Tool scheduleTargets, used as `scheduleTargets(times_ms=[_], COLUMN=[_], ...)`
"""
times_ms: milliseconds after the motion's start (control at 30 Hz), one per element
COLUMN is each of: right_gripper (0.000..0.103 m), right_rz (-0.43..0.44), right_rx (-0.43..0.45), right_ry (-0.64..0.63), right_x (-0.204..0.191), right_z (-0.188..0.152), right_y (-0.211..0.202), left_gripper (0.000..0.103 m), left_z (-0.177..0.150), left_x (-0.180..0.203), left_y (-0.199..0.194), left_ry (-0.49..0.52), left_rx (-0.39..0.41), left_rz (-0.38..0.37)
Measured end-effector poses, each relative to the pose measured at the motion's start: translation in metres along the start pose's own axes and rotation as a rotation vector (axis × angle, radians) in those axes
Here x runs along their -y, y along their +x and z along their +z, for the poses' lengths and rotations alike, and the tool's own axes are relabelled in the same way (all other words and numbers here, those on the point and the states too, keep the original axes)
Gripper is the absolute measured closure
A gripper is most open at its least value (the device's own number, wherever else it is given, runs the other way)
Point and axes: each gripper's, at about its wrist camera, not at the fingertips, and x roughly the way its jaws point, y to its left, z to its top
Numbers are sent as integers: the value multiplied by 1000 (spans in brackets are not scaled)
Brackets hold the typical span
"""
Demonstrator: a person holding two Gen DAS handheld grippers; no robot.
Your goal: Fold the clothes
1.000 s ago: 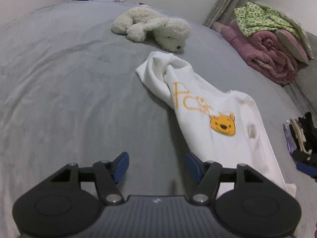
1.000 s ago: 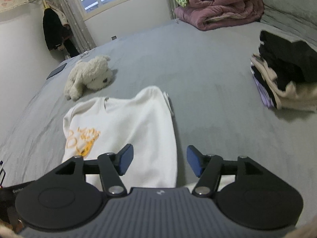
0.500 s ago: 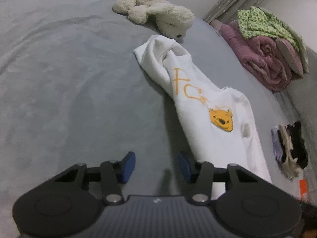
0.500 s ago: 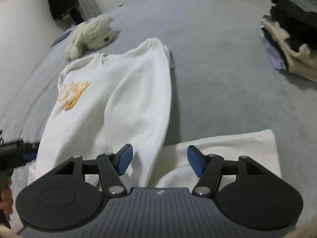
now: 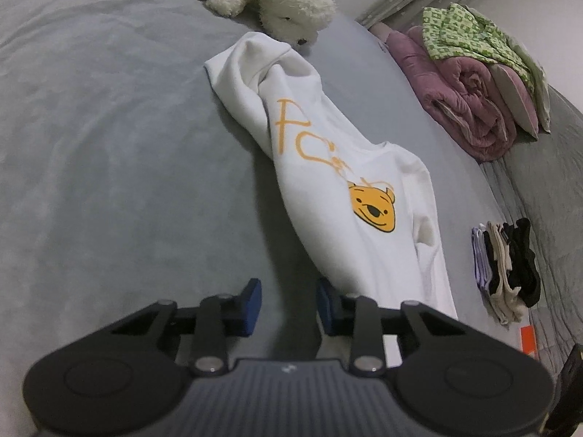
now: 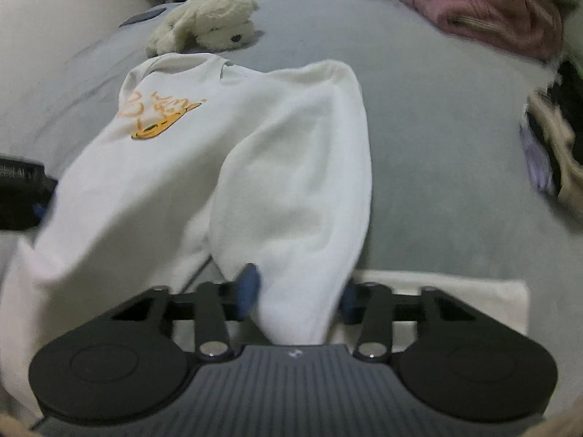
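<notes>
Bed (image 5: 109,167): grey sheet, short soft nap, shallow creases, otherwise flat.

Shirt (image 5: 371,240): white, thick knit, matte. It lies lengthwise on the bed in a long narrow band, neck end toward the plush dog (image 5: 277,3), hem end toward the cameras. Collar ribbed. Orange script runs down the chest to a flat orange bear-face print (image 5: 372,209) with black features. One long edge is rolled under into a soft tube; a sleeve lies bunched along the other side.

Left tongs (image 5: 288,304): black arms, blue pads, jaws closing. The gap between the pads shows only grey sheet; the shirt's hem edge sits just beside the right-hand pad (image 5: 325,306), and contact cannot be made out there.

Right tongs (image 6: 297,293): jaws closing, with a rounded fold of white shirt (image 6: 291,189) cloth bulging up between them. Left-hand pad (image 6: 249,289) is against the cloth; the other pad is mostly hidden behind the fold. View is motion-blurred.

Surroundings: plush dog is cream, shaggy pile, lying on its side just past the collar. Pink quilt (image 5: 470,109), rolled, puffy, under a green patterned cloth (image 5: 473,36). Folded stack (image 5: 506,269) of lilac, cream and black layers, well apart from the shirt. A flat white cloth (image 6: 455,298) lies near the right tongs.
</notes>
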Motion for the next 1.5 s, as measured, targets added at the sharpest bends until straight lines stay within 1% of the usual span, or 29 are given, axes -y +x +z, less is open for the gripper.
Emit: scheduleTargets(times_ms=[67, 133, 167, 200, 333, 533, 567, 633, 700, 800, 867, 1000, 1033, 1067, 1133, 1267, 1400, 1500], right_gripper=[87, 96, 97, 98, 98, 98, 98, 99, 99, 98, 92, 86, 81, 66, 52, 52, 52, 52], right_rz=[-4, -4, -3, -6, -98, -227, -253, -278, -282, -245, -218, -142, -107, -63, 15, 163, 290, 342], right_rx=[7, 12, 16, 22, 83, 161, 167, 160, 143, 111, 99, 79, 75, 74, 84, 78, 16, -33], right_ry=[-7, 18, 40, 60, 86, 125, 130, 164, 207, 268, 285, 300, 317, 336, 369, 397, 417, 421], right_x=[4, 12, 17, 21, 36, 72, 77, 92, 105, 119, 122, 116, 115, 113, 108, 91, 68, 53], right_z=[0, 2, 3, 5, 15, 31, 33, 34, 34, 30, 29, 27, 28, 27, 24, 21, 17, 16], right_y=[-1, -3, -5, -7, -15, -24, -23, -19, -13, -7, -6, -16, -18, -22, -31, -40, -32, -23], left_gripper=[75, 76, 78, 79, 84, 90, 90, 90, 90, 90, 90, 90, 90, 90, 90, 90, 90, 90], left_z=[-1, -1, -2, -2, -2, -3, -3, -4, -4, -3, -3, -2, -2, -1, 0, 2, 2, 1], left_x=[1, 2, 3, 3, 5, 8, 8, 9, 9, 10, 9, 9, 9, 9, 9, 13, 15, 15], left_y=[-1, -1, -1, -2, -2, -1, -1, -1, 0, 0, 0, -1, -2, -2, -4, -4, -3, -3], left_ry=[4, 13, 17, 18, 22, 25, 25, 28, 27, 29, 29, 21, 20, 19, 19, 23, 23, 20], left_rx=[0, 1, 1, 1, 1, 1, 1, 0, 0, -1, -1, 0, 0, 2, 7, 11, 12, 14], left_rz=[-3, -2, -2, -4, -12, -22, -23, -23, -23, -22, -21, -19, -19, -19, -21, -25, -23, -22])
